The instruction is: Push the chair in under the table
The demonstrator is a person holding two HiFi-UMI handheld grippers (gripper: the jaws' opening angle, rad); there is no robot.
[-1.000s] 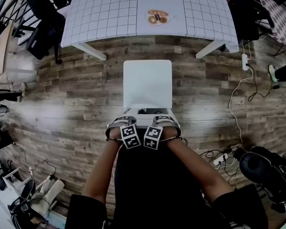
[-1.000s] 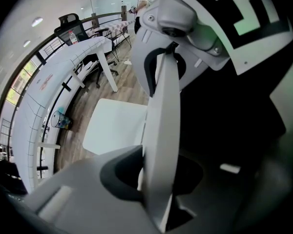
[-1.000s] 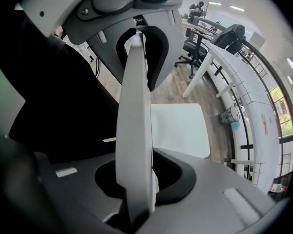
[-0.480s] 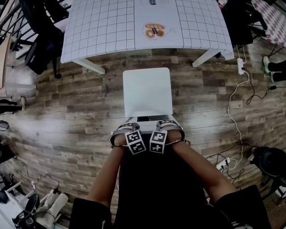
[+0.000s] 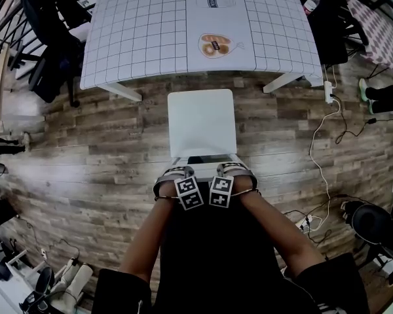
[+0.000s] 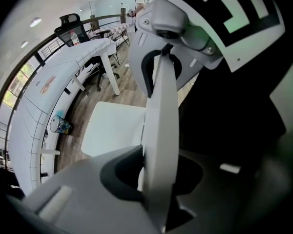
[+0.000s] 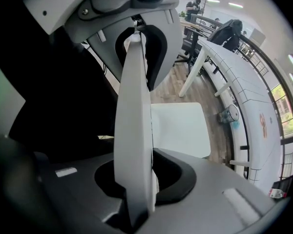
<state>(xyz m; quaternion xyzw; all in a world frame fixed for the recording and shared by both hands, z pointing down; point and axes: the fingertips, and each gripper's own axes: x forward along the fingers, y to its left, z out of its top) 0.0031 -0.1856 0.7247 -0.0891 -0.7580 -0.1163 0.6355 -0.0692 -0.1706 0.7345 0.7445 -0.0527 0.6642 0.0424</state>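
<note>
Clamping the chair (image 5: 202, 122) by its backrest (image 6: 160, 130), left gripper (image 5: 173, 175) and right gripper (image 5: 236, 171) sit side by side, jaws pinched on the top edge. Chair stands on wood floor (image 5: 98, 149), just short of the grid tabletop (image 5: 144, 31).

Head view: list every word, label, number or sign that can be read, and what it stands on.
No text is readable.
Dark label on the table: too small.
Print on the table's food picture: too small.
Marker cubes: square patterns only, no words.
</note>
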